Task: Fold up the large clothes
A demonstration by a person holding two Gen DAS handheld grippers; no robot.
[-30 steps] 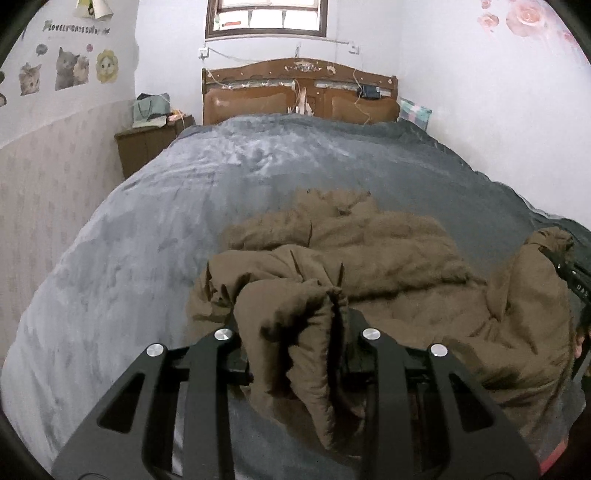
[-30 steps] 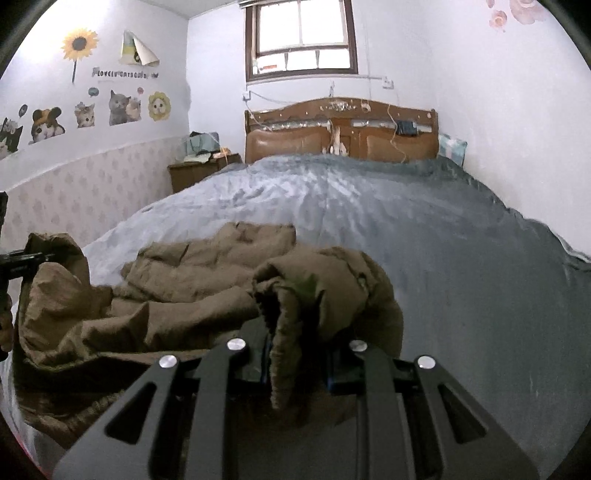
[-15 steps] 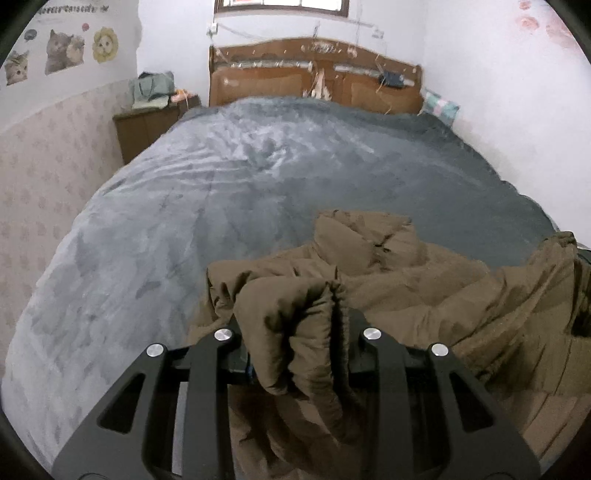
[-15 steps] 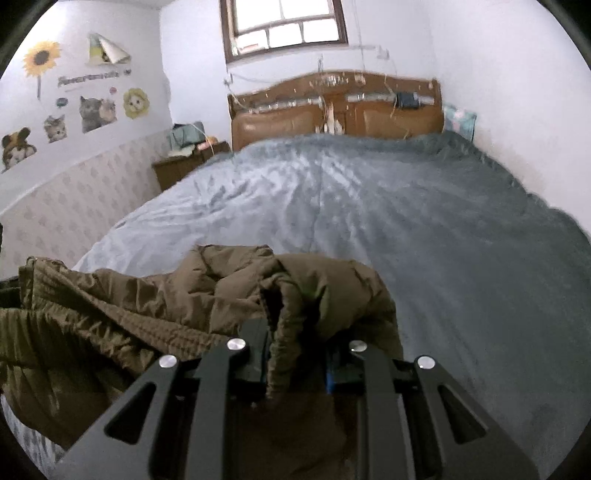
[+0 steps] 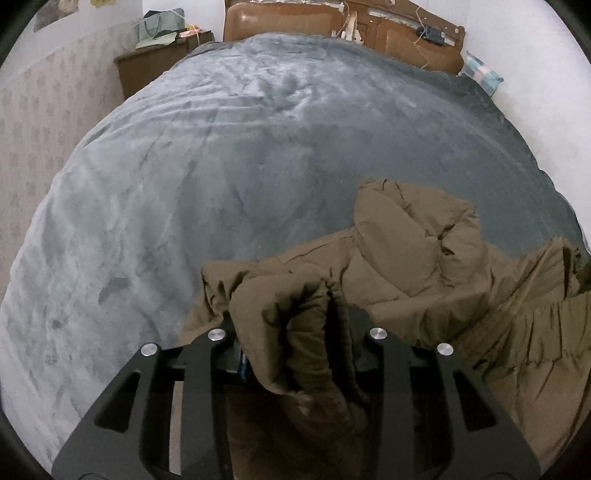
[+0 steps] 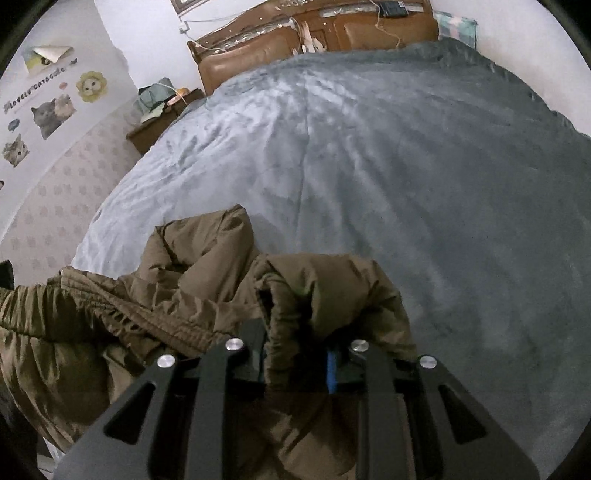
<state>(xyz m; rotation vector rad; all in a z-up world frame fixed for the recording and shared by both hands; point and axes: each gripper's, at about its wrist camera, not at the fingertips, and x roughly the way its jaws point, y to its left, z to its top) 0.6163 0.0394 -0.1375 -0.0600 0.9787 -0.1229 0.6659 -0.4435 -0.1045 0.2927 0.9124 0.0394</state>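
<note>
A large olive-brown padded jacket [image 5: 413, 266] hangs over the near end of the grey bed; it also shows in the right wrist view [image 6: 199, 273]. My left gripper [image 5: 295, 343] is shut on a bunched edge of the jacket at its left side. My right gripper [image 6: 295, 350] is shut on a bunched edge at its right side. Both hold the fabric raised, stretched between them. A folded part of the jacket rests on the blanket. The fingertips are hidden by fabric.
A grey blanket [image 5: 221, 166] covers the bed [image 6: 406, 166]. A brown wooden headboard [image 5: 332, 22] stands at the far end. A wooden nightstand [image 5: 147, 66] with bags is at the far left. Walls run along both sides.
Both grippers have risen and tilted down over the bed, lifting the jacket. More of the jacket is off the blanket and pulled taut between them.
</note>
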